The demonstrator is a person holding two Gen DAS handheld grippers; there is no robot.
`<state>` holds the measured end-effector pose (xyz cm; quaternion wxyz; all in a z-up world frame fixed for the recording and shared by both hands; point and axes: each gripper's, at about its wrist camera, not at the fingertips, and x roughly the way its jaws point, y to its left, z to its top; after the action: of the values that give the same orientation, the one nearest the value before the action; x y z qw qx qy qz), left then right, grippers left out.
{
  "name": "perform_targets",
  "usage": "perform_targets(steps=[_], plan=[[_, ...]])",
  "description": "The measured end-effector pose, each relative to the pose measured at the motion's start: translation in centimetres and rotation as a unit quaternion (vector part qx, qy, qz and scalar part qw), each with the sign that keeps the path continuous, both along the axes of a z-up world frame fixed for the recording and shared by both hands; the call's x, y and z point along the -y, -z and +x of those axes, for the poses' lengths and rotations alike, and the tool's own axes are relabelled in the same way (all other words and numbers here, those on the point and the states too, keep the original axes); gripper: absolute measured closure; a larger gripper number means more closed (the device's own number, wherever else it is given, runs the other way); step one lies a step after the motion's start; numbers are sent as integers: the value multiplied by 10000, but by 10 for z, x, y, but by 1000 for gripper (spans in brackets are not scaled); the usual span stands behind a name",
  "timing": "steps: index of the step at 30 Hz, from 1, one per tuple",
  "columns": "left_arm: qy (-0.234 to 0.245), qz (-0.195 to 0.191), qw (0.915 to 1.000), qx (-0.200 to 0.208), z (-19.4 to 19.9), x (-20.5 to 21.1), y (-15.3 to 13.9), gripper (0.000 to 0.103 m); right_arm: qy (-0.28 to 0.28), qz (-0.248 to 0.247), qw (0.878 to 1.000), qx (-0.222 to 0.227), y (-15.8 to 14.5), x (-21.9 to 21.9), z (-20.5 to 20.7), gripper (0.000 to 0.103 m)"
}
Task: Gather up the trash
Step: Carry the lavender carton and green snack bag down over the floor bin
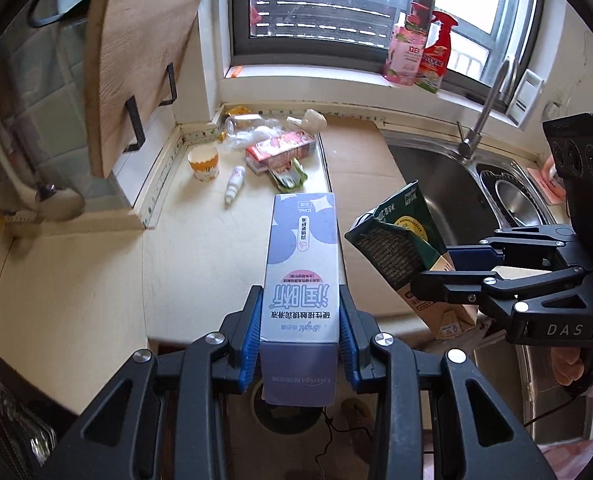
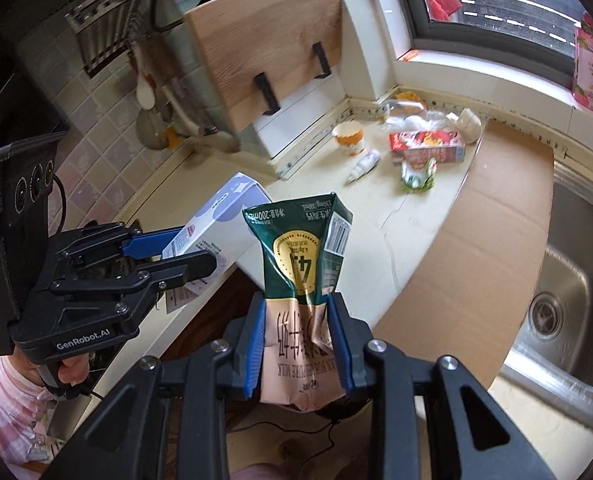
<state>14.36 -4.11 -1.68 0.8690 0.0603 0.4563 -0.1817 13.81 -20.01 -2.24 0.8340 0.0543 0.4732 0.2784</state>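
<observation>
My left gripper (image 1: 300,316) is shut on a tall lavender and white box (image 1: 302,264), held off the counter's front edge; the gripper (image 2: 184,256) and box (image 2: 212,228) also show in the right wrist view. My right gripper (image 2: 296,328) is shut on a crumpled green and tan milk carton (image 2: 300,264), seen at the right in the left wrist view (image 1: 400,248) with the gripper (image 1: 444,276). More trash lies in the far counter corner: a paper cup (image 1: 203,163), a small white bottle (image 1: 234,185), a red and white box (image 1: 280,150), a green wrapper (image 1: 290,176), a clear plastic bottle (image 1: 248,124).
A steel sink (image 1: 492,188) with a faucet (image 1: 484,116) is at the right. Brown cardboard (image 2: 488,232) covers the counter beside it. A wooden cutting board (image 1: 136,80) hangs on the left wall. Cleaning bottles (image 1: 420,52) stand on the windowsill.
</observation>
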Motion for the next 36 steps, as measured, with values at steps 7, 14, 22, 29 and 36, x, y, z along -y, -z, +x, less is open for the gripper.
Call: perform_targets(steps=[7,14,22,29,36], plan=[[-192,120,9997,125,-67,-20,21,71,-82,-34,9998,-199,25,-16,-55,73],[-304,272,9988,265,-117,-26,48,71,-55,-287,9996,-34,66,-30,-92,73],[-614,343,9974,-183,-140,-38,119,70,-289,-442,9979,-363,134,-51,-110,73],[-806,321,9929,-808,-141,-46,204,70,-218,-565,9944,-868,212,-60,-106,72],[-1072,348,9865,-1184,-129,-54,290,70,-42,-594,9894,-1327,298,-72,-94,72]])
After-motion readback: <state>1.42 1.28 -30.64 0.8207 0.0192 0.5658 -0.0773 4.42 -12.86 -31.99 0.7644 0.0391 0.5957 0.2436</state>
